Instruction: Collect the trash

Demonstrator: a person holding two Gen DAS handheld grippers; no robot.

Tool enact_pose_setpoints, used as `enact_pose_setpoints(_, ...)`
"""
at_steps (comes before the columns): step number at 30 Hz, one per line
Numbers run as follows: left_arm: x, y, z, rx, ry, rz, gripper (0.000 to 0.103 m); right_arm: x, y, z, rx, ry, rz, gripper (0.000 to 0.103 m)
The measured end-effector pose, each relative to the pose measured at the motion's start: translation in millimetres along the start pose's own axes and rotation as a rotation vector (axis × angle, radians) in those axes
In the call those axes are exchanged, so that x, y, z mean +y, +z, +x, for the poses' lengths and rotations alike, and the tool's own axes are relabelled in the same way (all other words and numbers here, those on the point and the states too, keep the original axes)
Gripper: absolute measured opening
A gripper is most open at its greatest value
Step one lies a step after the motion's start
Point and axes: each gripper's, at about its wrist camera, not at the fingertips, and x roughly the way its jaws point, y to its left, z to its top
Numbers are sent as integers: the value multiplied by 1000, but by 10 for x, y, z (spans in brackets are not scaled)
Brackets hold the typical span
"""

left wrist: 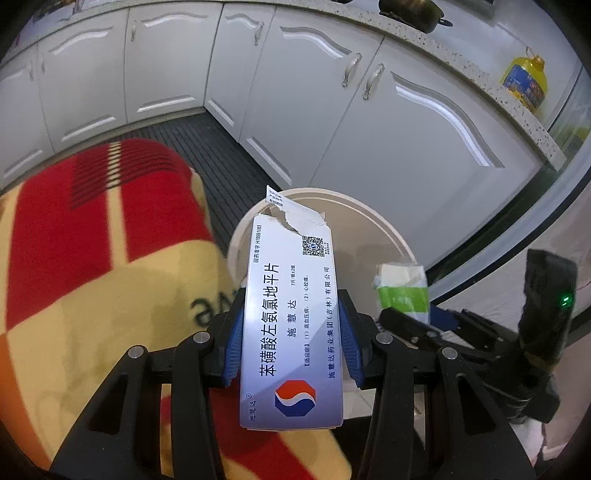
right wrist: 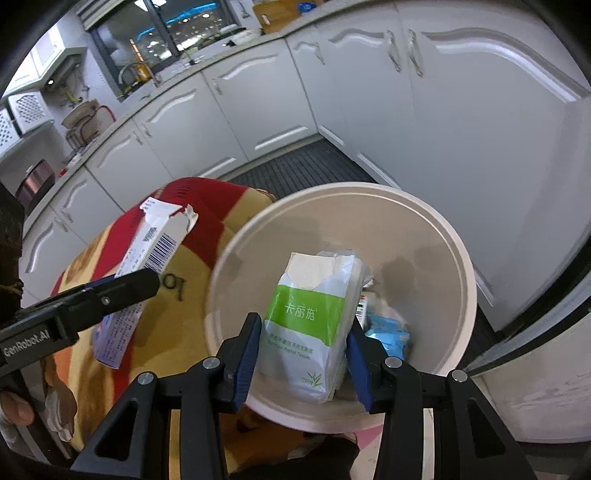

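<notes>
My left gripper [left wrist: 291,332] is shut on a torn white and blue medicine box [left wrist: 291,314], held over the blanket near the rim of the white round bin [left wrist: 373,218]. In the right wrist view the box [right wrist: 147,254] and the left gripper [right wrist: 147,280] show left of the bin [right wrist: 458,251]. My right gripper [right wrist: 303,347] is shut on a green and white tissue pack [right wrist: 306,325], held over the bin's opening. The pack also shows in the left wrist view [left wrist: 402,291]. Blue and white scraps [right wrist: 388,332] lie inside the bin.
A red and yellow blanket [left wrist: 92,258] covers the surface left of the bin. White cabinets [left wrist: 332,110] line the back and right, over a dark ribbed floor mat [left wrist: 207,147]. A yellow oil bottle [left wrist: 524,85] and a dark pot [left wrist: 410,14] stand on the counter.
</notes>
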Motion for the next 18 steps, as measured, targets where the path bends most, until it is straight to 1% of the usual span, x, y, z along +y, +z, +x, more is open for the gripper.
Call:
enact_pose_setpoints(1,0,15,31,4,-10,-4,43,-26,9,49,17,-23,2,46)
enact_pose_setpoints(2,1,28,65,10,-18,-9,44,-37,11,75,25,-38,3,54)
enact_pose_setpoints(3,-2,34,89,14,-24,-10,44,-43,12,92,27,-52,3,58)
enact_pose_setpoints(4,4,40,112,18,-32,-11,45,-56,5,98,25,-60,4,58)
enact_pose_setpoints(5,10,43,125,19,-36,-14,50,-69,-2,100,23,-65,7,60)
enact_pose_setpoints(6,22,41,133,16,-42,-19,57,-82,-8,102,23,-67,10,64)
enact_pose_setpoints(7,35,38,128,14,-48,-23,59,-85,-20,100,23,-66,15,65)
enact_pose_setpoints(8,46,36,129,14,-56,-27,61,-96,-28,99,23,-67,20,66)
enact_pose_setpoints(10,71,22,117,18,-66,-35,61,-102,-37,96,25,-66,27,66)
enact_pose_setpoints(13,80,-1,64,8,-55,-34,62,-118,-88,53,23,-64,32,66)
enact_pose_setpoints(15,65,-27,4,-11,-25,-20,62,-107,-103,36,17,-63,32,66)
enact_pose_setpoints(18,44,-69,-134,-61,35,-7,62,-59,-135,-23,-1,-60,25,66)
